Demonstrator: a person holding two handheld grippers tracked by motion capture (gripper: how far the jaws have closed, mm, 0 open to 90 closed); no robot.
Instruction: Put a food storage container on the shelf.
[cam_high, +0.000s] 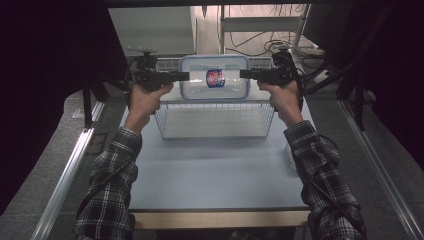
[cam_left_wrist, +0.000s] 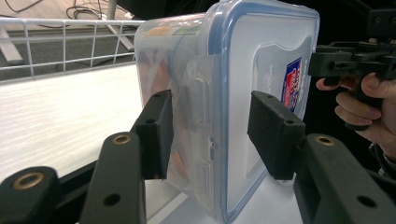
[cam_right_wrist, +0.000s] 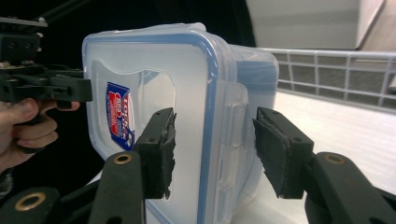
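In the high view a clear plastic container (cam_high: 214, 78) with a blue-rimmed lid and a red and blue label hangs in the air above the far part of a wire basket (cam_high: 214, 120), which stands on the pale table (cam_high: 215, 175). The left gripper (cam_high: 184, 76) grips its left side and the right gripper (cam_high: 245, 74) grips its right side, each held by a hand in a checked sleeve (the lid faces the camera, so the box is carried on edge). In the left gripper view the two black pads (cam_left_wrist: 156, 133) clamp the container (cam_left_wrist: 224, 107) at its side latch, one pad on the body side and the other on the lid face; the jaws stand about half apart, closed on the box. Far off at the right of that view the other hand (cam_left_wrist: 362, 105) holds its gripper against the opposite edge. The white mesh of the basket (cam_left_wrist: 65, 44) runs across the upper left. In the right gripper view the pads (cam_right_wrist: 161, 149) likewise pinch the container (cam_right_wrist: 154, 93) across the lid rim and latch flap, jaws half apart and pressing on it. The left gripper (cam_right_wrist: 70, 88) meets the far edge at the left, and the basket rail (cam_right_wrist: 336, 70) crosses at the right.
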